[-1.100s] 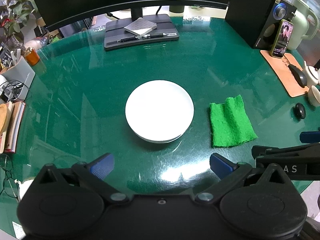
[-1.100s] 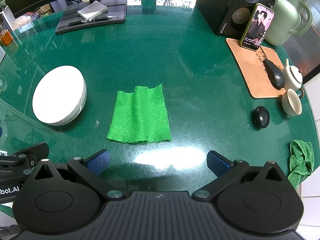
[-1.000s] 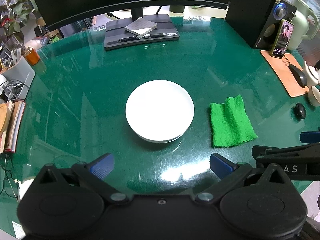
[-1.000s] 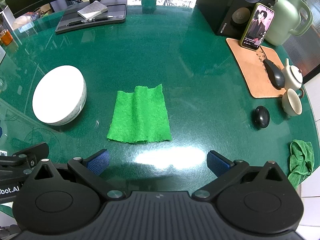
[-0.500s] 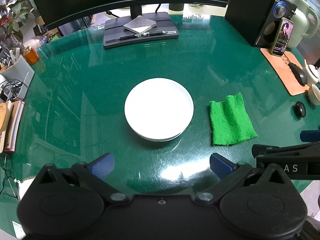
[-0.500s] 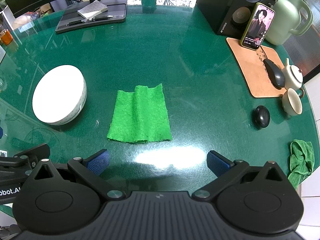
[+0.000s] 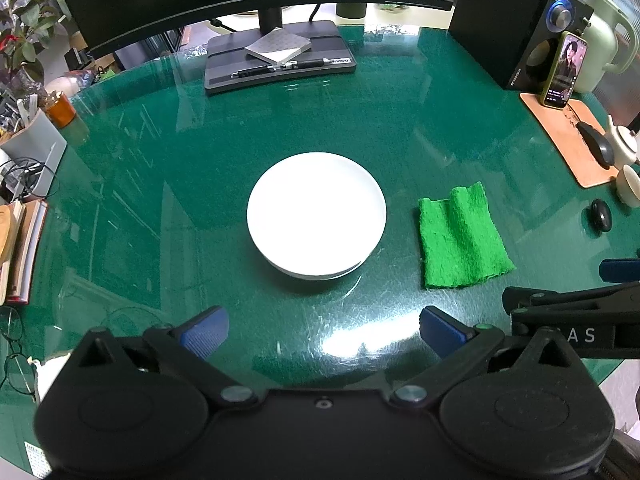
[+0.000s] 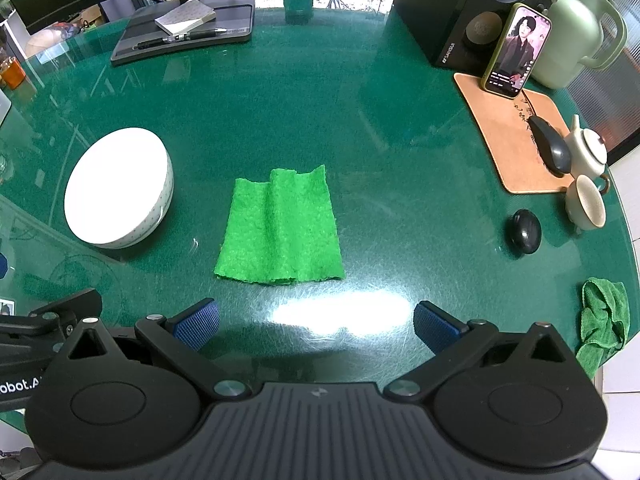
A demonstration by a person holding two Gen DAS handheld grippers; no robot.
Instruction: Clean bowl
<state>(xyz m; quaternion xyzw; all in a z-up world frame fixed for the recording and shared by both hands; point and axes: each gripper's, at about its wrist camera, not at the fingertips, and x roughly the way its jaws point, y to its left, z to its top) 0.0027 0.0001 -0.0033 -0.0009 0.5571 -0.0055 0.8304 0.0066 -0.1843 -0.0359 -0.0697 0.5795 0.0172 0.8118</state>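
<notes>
The left tongs (image 7: 322, 330) are being held wide apart above the green glass surface (image 7: 360, 128), with nothing between the blue pads (image 7: 204, 330). The white bowl (image 7: 316, 214) is sitting upright on the surface straight ahead of the left tongs, clear of both pads. The right tongs (image 8: 316, 322) are likewise being held spread apart and empty, low over the surface. A bright green cloth (image 8: 280, 226) is lying flat with a few ridges directly ahead of the right tongs, untouched, and the bowl (image 8: 118, 186) is being seen to the left of it, near but apart. Well to the right of the right tongs, a black mouse (image 8: 550, 148) is resting on a tan mat (image 8: 504, 120), with a small teapot (image 8: 588, 152) just beside it.
</notes>
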